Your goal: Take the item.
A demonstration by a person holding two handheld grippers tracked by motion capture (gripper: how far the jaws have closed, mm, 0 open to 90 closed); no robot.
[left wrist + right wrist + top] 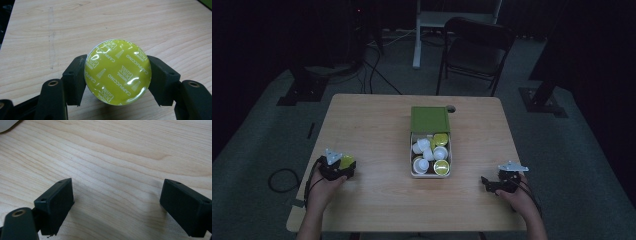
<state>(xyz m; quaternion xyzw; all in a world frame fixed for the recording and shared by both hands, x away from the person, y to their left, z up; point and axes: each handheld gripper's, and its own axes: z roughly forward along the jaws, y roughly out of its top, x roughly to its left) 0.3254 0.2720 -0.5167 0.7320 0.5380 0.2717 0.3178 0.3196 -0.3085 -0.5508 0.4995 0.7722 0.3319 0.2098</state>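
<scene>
Overhead, your left gripper (pixel 343 165) sits near the table's (pixel 372 125) left front corner, clamped on a yellow-lidded capsule (pixel 346 161). Your right gripper (pixel 490 184) rests near the right front corner. The open box (pixel 430 145) of capsules stands mid-table.

Left gripper view: both jaws press the capsule's (pixel 117 72) sides, its foil lid facing the camera.

Right gripper view: your jaws stand wide apart over bare wood, holding nothing.

Dark folding chair (pixel 475 47) behind wooden table (pixel 372 125) (floor cables (pixel 282 179) nearby).
</scene>
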